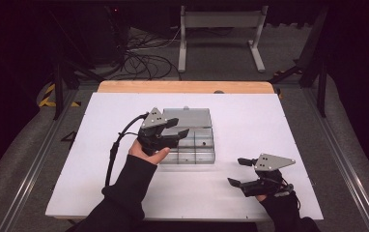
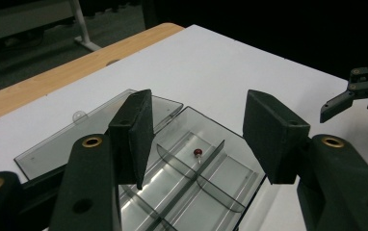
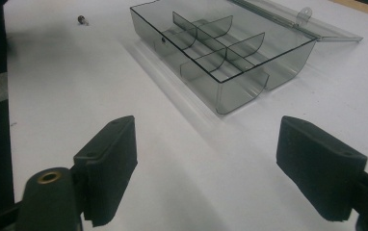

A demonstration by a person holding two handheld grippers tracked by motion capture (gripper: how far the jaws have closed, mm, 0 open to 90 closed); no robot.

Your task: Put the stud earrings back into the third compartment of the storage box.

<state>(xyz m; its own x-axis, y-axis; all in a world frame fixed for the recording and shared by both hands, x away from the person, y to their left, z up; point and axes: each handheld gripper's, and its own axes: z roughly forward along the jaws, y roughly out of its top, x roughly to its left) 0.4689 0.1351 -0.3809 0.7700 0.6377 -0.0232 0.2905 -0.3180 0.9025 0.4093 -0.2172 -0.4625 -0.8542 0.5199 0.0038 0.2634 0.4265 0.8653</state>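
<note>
Left tool above open compartment box; right tool idle on counter.

The left tool [image 1: 173, 135] hovers over the clear compartment box [image 1: 197, 147] at the centre of the white counter [image 1: 250, 121], its jaws apart with nothing between them. The lid [image 1: 185, 116] lies folded flat at the box's 12 o'clock side. In the left gripper view, a small red-headed pin [image 2: 198, 153] rests in one compartment beside a divider. The right tool [image 1: 243, 171] sits near the counter at the box's 4 o'clock, well apart from it, jaws spread wide and empty. In the right gripper view, a small dark bead [image 3: 81, 19] lies on the counter near the box.
</note>
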